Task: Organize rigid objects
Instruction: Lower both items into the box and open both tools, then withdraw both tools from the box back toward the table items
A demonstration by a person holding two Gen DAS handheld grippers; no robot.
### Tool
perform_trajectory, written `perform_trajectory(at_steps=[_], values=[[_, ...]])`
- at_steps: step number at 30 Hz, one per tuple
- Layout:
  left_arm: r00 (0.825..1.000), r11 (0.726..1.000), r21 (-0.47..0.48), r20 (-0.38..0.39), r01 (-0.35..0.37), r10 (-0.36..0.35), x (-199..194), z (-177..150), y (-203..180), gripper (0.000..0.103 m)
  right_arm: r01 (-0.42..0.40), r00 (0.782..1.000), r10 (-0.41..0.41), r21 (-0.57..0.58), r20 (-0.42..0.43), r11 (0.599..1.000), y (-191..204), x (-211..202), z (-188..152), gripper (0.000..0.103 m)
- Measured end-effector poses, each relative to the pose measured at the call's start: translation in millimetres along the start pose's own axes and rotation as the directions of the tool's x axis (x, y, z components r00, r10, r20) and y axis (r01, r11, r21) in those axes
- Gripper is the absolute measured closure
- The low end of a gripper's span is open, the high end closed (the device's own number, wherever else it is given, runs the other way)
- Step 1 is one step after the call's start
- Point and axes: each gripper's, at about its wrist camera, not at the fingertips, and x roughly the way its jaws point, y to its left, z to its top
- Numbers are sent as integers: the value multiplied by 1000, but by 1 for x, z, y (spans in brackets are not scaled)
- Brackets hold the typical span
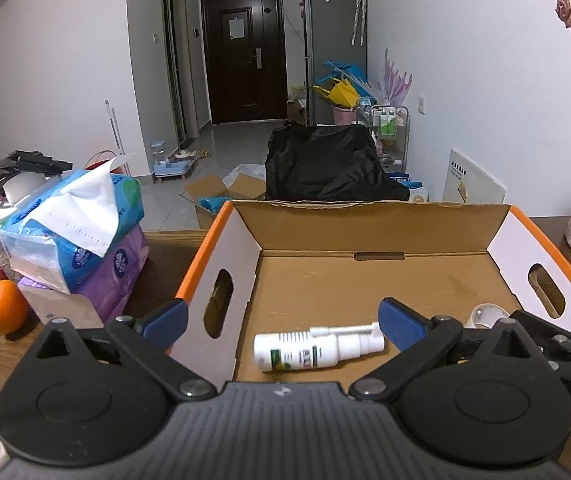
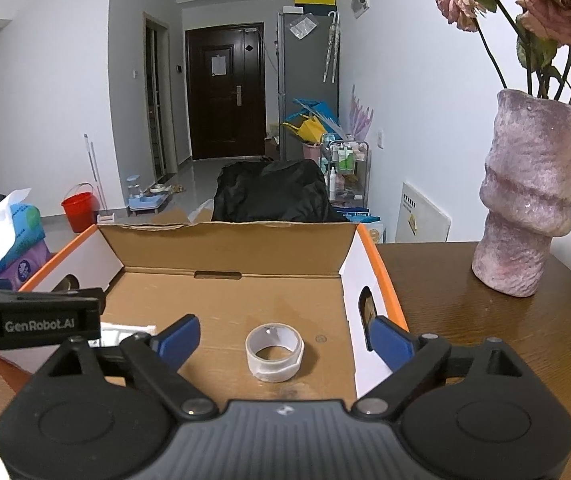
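Both the left tongs and right tongs hang spread and empty, the spray bottle and tape roll already lying just ahead inside the cardboard box, so little seems left.

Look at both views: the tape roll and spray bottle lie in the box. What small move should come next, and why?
Probably lift the right tool back out of the cardboard box. It is open, the tape roll rests free on the floor, so that item seems placed. The spray bottle lies inside too.
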Motion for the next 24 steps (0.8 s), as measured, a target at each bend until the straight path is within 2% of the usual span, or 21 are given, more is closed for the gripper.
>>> perform_trajectory(at_steps=[5, 12, 24], values=[[1000, 1000, -3, 6, -6, 6, -11, -3, 7, 0, 0, 1000, 0, -3, 20, 1000, 0, -11, 1, 4], [1000, 1000, -18, 14, -6, 6, -26, -8, 14, 0, -12, 999, 13, -11, 40, 1000, 1, -30, -1, 1], [999, 999, -37, 53, 15, -13, -66, -23, 25, 0, -34, 997, 36, -35, 64, 999, 2, -65, -13, 0]])
